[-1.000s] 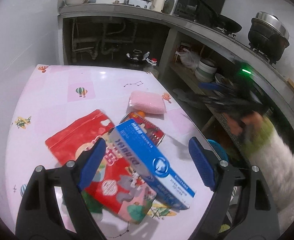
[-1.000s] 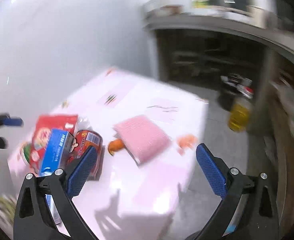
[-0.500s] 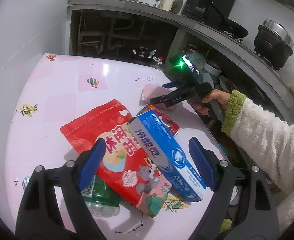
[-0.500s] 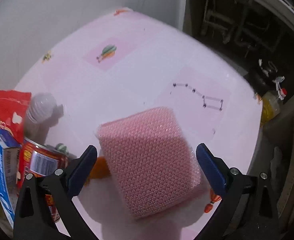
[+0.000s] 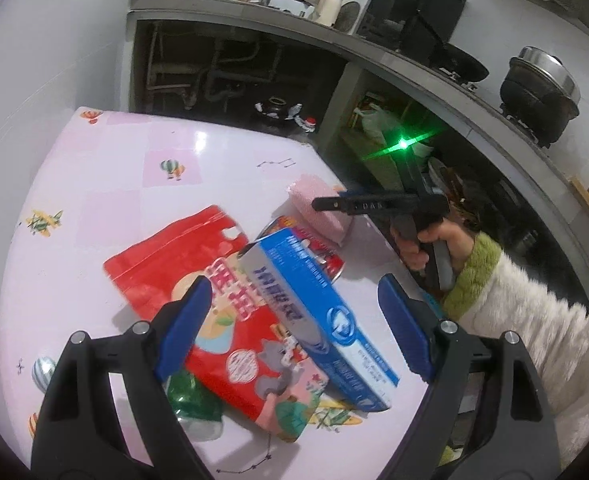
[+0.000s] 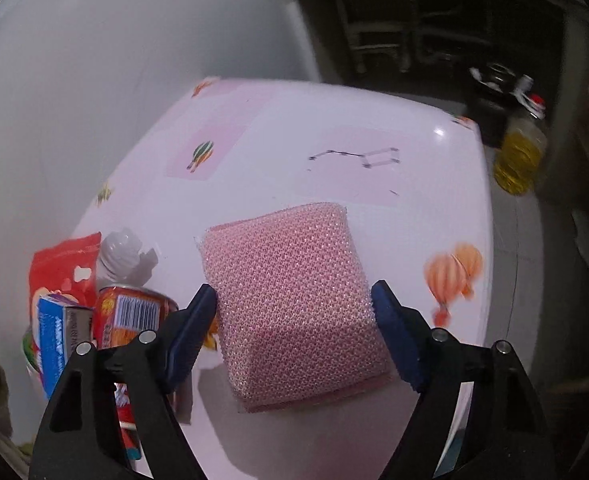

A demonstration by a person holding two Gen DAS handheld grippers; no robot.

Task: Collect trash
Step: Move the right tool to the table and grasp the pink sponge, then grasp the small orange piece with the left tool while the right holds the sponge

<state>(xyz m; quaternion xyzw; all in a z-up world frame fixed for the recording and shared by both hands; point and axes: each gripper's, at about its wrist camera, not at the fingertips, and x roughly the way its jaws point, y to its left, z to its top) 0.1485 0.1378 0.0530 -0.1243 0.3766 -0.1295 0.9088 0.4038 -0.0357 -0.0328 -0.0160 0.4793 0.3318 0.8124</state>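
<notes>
A pink mesh sponge (image 6: 286,248) lies near the right edge of the pink table (image 6: 334,120). My right gripper (image 6: 294,296) straddles it and its jaws are closing; the blue pads sit at the sponge's two sides and the sponge shows no squeeze. In the left wrist view the same right gripper (image 5: 336,197) reaches over the sponge (image 5: 314,220). My left gripper (image 5: 294,292) hovers open above a blue carton (image 5: 314,312) that rests on a red snack bag (image 5: 174,264) and a red can (image 5: 330,260). A green bottle (image 5: 190,396) pokes out under the bag.
A hand in a fuzzy white sleeve (image 5: 534,328) holds the right gripper off the table's right edge. A yellow oil bottle (image 6: 518,160) stands on the floor beyond the table. Behind are a kitchen counter and a black pot (image 5: 538,84). A white wall borders the left.
The right gripper has swung in from the right and come down over the pink sponge, and its jaws have narrowed around it. The left gripper has barely moved.
</notes>
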